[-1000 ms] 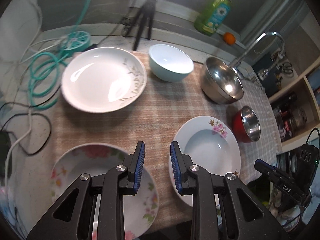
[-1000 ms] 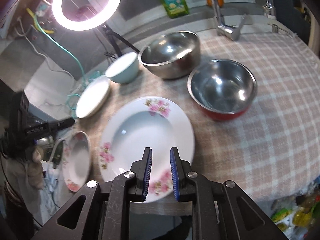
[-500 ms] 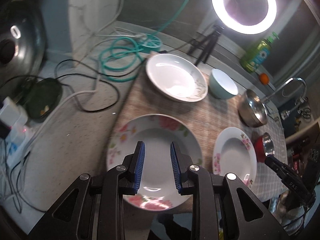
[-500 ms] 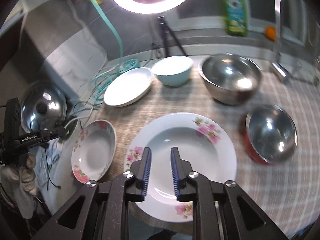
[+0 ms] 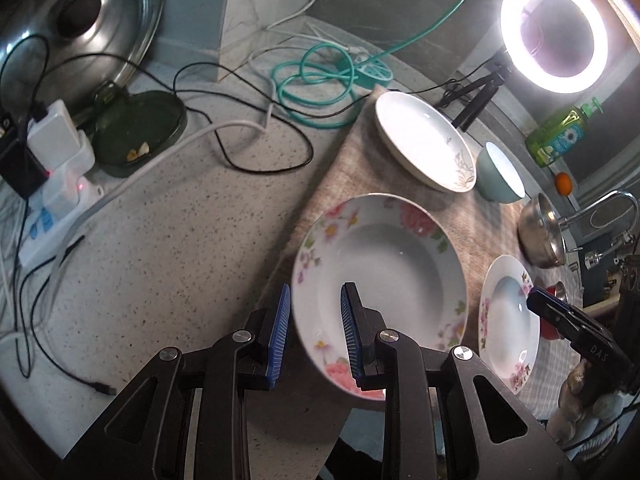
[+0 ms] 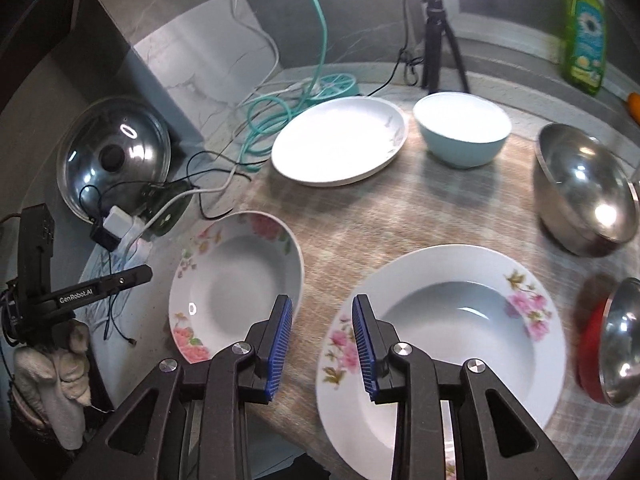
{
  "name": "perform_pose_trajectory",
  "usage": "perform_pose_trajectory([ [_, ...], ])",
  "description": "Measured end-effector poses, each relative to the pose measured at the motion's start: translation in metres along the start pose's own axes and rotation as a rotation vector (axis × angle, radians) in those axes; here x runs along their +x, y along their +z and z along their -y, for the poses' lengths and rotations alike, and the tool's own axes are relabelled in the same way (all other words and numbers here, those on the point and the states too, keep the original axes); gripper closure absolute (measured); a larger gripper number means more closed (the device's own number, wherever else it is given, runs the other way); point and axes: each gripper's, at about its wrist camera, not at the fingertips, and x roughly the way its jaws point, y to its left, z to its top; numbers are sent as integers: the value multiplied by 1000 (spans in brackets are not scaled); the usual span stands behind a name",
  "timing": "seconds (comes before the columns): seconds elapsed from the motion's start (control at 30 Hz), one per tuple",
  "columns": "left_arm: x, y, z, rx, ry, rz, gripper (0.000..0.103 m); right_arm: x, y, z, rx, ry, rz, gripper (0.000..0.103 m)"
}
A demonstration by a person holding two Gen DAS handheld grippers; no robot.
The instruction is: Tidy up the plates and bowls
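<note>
Left tongs (image 5: 314, 330) narrow, empty, straddling near rim of floral plate (image 5: 380, 280). Right tongs (image 6: 322, 346), empty, just opening, straddling rim of pink-flowered plate (image 6: 460, 332).

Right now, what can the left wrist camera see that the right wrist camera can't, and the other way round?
Only the left wrist view shows the curved tap, the whole glowing ring of the lamp, and the left gripper straddling the near rim of the colourful floral plate. Only the right wrist view shows the red bowl's steel inside and the right gripper astride the rim of the pink-flowered plate. Both show both floral plates, the plain white plate, the light blue bowl, the big steel bowl and the pot lid.
</note>
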Motion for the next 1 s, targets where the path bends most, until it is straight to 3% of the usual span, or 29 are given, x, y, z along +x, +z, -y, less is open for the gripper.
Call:
perform_pose_trajectory([
  [0.37,22,-6,-9,-33,-17,-53,79,50,11,-6,7,27,-95,75],
  [1.0,41,0,-6,-11,-24,-99,79,82,14,-7,22,26,-168,87],
])
